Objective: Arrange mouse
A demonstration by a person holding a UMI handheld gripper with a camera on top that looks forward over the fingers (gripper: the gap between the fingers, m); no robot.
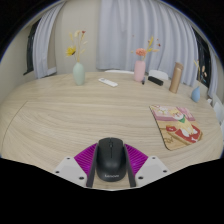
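No legible text, label or number — anywhere in view.

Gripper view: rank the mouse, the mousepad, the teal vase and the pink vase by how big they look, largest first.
1. Mousepad
2. Mouse, between the gripper fingers; nearness inflates it, so these top two are unsure.
3. Teal vase and pink vase look alike.

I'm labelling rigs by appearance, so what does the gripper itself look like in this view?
The gripper shows two fingers, each with a white, angular outer shell and a magenta pad on its inner face. The pads carry dark diagonal ridges, like a ribbed texture. No cables, printed markings, hand or sleeve are visible.
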